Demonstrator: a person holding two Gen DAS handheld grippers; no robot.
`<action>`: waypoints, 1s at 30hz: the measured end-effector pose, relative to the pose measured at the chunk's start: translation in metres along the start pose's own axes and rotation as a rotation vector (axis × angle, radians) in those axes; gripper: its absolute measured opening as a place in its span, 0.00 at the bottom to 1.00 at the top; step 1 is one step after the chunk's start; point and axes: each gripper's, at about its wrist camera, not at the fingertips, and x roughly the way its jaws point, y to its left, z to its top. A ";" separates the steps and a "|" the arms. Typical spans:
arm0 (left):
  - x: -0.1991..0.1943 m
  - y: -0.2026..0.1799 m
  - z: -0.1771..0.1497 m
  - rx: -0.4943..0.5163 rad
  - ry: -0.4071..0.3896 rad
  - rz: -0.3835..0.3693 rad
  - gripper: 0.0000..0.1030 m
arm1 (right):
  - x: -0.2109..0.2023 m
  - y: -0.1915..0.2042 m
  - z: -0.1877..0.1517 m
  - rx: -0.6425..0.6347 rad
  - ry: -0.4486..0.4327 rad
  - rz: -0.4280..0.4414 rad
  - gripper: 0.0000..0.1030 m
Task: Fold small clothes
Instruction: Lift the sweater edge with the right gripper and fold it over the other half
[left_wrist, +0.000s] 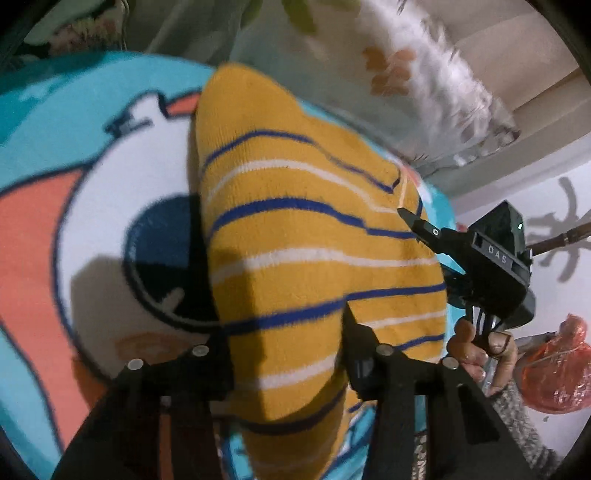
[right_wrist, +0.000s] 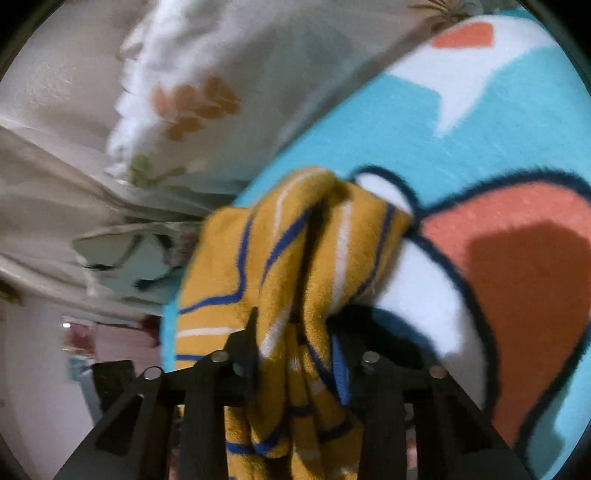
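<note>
The only writing I can read is "DAS", in pale raised capitals on a small dark label plate on the black plastic body of my right tool (left_wrist: 408, 218), seen from the left wrist camera. Beside it on that same housing a small green light glows. The blue, white and orange cartoon-print blanket (left_wrist: 74, 110) carries shapes only, no letters I can make out.

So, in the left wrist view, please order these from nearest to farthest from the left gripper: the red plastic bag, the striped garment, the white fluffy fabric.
1. Striped garment: between the left gripper's fingers, centre.
2. Red plastic bag: off to the right, low.
3. White fluffy fabric: top right, beyond the garment.
</note>
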 end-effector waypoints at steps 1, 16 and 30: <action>-0.010 -0.004 0.000 0.013 -0.015 0.007 0.43 | -0.007 0.008 0.001 -0.011 -0.010 0.039 0.31; -0.026 0.013 -0.036 0.028 -0.029 0.185 0.71 | -0.036 0.039 -0.017 -0.188 -0.134 -0.276 0.41; -0.151 0.024 -0.054 0.100 -0.473 0.553 0.85 | 0.113 0.131 -0.059 -0.284 0.285 0.072 0.32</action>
